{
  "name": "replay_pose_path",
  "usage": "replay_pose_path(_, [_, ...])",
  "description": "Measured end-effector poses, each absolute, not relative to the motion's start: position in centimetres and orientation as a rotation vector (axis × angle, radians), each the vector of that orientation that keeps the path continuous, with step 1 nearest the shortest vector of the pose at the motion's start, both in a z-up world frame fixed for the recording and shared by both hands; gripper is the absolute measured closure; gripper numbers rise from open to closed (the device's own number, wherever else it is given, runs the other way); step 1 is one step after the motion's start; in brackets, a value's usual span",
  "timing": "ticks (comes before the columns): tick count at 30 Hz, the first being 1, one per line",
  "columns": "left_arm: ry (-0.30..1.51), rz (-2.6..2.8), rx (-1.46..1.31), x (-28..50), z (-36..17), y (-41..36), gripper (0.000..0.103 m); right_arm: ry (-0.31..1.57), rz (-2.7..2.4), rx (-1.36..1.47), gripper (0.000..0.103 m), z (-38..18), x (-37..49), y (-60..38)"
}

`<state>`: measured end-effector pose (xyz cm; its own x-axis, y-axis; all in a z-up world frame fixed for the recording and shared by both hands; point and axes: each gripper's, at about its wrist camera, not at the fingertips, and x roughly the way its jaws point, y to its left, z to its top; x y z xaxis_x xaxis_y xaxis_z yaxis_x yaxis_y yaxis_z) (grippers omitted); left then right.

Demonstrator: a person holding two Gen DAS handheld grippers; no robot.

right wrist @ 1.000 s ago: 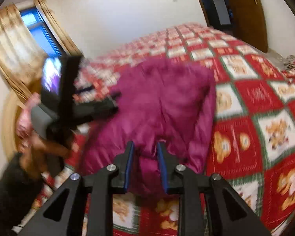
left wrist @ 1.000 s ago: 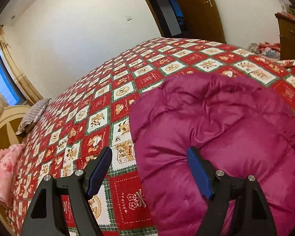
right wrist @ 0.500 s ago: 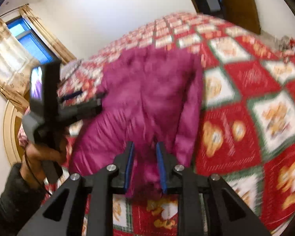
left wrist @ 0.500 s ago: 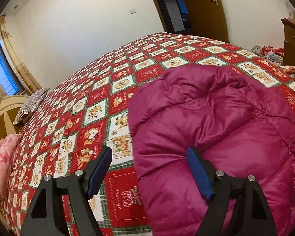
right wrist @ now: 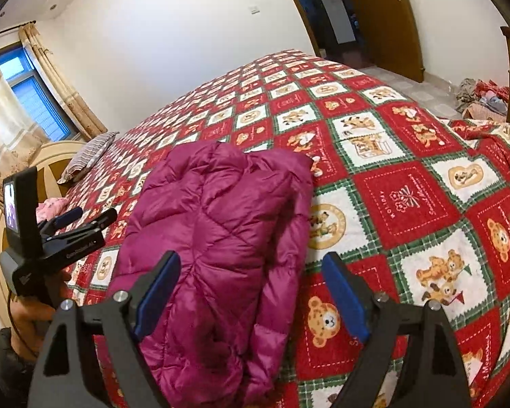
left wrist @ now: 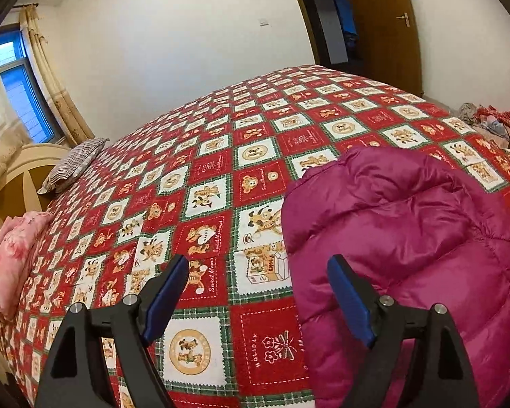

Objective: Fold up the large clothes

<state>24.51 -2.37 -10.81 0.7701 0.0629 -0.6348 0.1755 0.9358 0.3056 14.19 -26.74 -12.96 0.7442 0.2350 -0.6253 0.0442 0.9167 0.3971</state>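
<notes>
- The jacket (right wrist: 217,238), a puffy magenta quilted one, lies folded into a bundle on the bed (left wrist: 221,183), close to the bed's near edge.
- The right tongs (right wrist: 251,292) are opening, and their blue pads stand clear of the jacket with the near end of the bundle between them; nothing is gripped.
- The left tongs (left wrist: 258,295) are opening too and hold nothing; their right pad sits just above the jacket's left edge, with bare bedspread between the pads.
- Risk: the down filling looks springy and the shell slick, so with both tongs off it the fold may puff up and slide open.
- Risk: the near end of the jacket seems to reach the bed's near edge, so a nudge from either tongs could tip it over the side.
- Risk: seen from the right wrist, the left tongs hover just left of the jacket; a careless pass could snag the top layer.
- Beyond the jacket the bed is wide and bare. The striped pillow (left wrist: 71,166) and pink cloth (left wrist: 13,255) sit well away to the jacket's left by the headboard.
- To the jacket's right the bed is also free; a pile of clothes (right wrist: 482,97) lies far off on the floor.
</notes>
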Motion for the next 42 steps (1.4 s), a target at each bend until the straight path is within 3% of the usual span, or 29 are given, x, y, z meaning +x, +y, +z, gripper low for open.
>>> replay_pose_path(17, [0.616, 0.015, 0.467, 23.9, -10.8, -3.7, 0.015, 0.727, 0.075, 0.371, 0.015, -14.4, 14.2, -27.7])
replay_pose_path(29, [0.804, -0.094, 0.166, 25.6, -12.6, -2.1, 0.015, 0.736, 0.136, 0.454, 0.015, -15.7, 16.4, -28.3])
replay_pose_path(42, [1.071, -0.434, -0.493, 27.6, -18.0, 1.3, 0.015, 0.775, 0.197, 0.487, 0.013, -17.3, 18.4, -28.2])
